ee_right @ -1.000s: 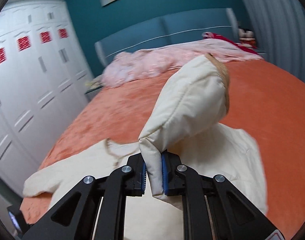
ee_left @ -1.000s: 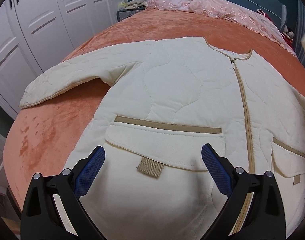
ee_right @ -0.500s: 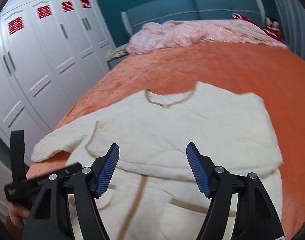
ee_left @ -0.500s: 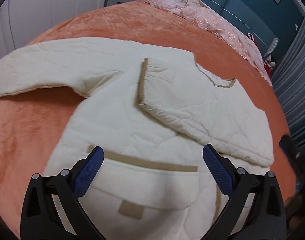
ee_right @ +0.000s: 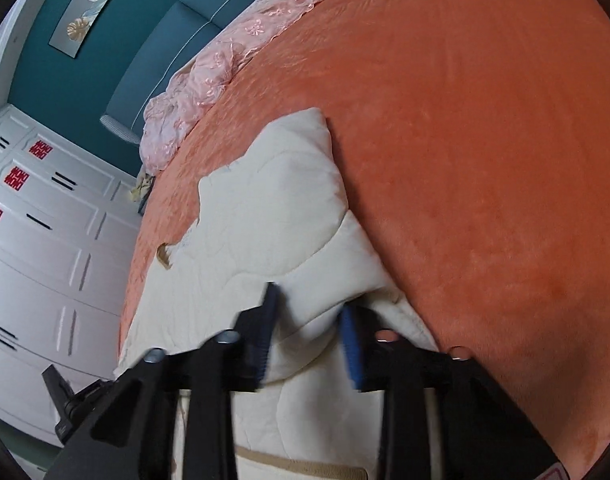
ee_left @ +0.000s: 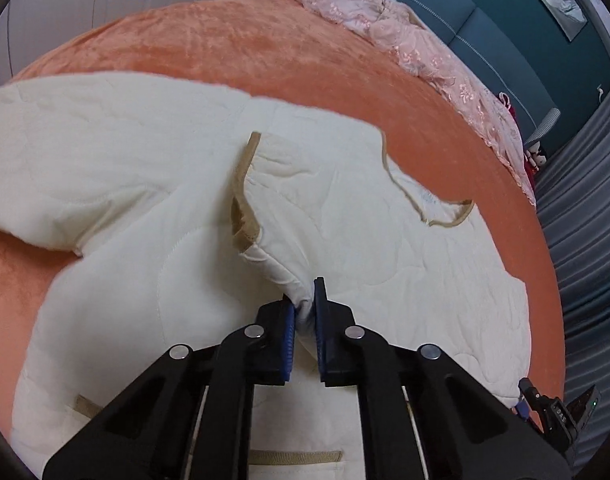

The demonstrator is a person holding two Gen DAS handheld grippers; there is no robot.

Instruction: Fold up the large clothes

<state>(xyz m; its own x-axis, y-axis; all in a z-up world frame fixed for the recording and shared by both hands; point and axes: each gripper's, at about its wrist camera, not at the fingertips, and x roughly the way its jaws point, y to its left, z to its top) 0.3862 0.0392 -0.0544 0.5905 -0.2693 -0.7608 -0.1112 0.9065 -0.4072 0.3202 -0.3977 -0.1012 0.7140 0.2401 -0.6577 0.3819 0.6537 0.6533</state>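
Observation:
A cream quilted jacket (ee_left: pixel 145 184) with tan trim lies on the orange bed (ee_left: pixel 265 60). Its right sleeve (ee_left: pixel 345 216) is folded across the chest, the tan cuff (ee_left: pixel 245 208) near the middle. My left gripper (ee_left: pixel 303 312) is shut on the lower edge of that folded sleeve. In the right wrist view the jacket (ee_right: pixel 265 216) shows with its folded shoulder edge. My right gripper (ee_right: pixel 309 320) is blurred, its jaws partly open around a fold of the jacket at the sleeve's shoulder end. The other sleeve (ee_left: pixel 45 160) stretches out to the left.
A pink bedspread (ee_left: pixel 405 40) is heaped at the head of the bed by the teal headboard (ee_left: pixel 485 32). White wardrobes (ee_right: pixel 37 240) stand along the left side. Grey curtains (ee_left: pixel 585 240) hang at the right. Bare orange bed (ee_right: pixel 485 160) lies right of the jacket.
My left gripper has moved forward and shut on the folded sleeve's edge. My right gripper has dropped to the jacket's right shoulder fold and its jaws have narrowed around it.

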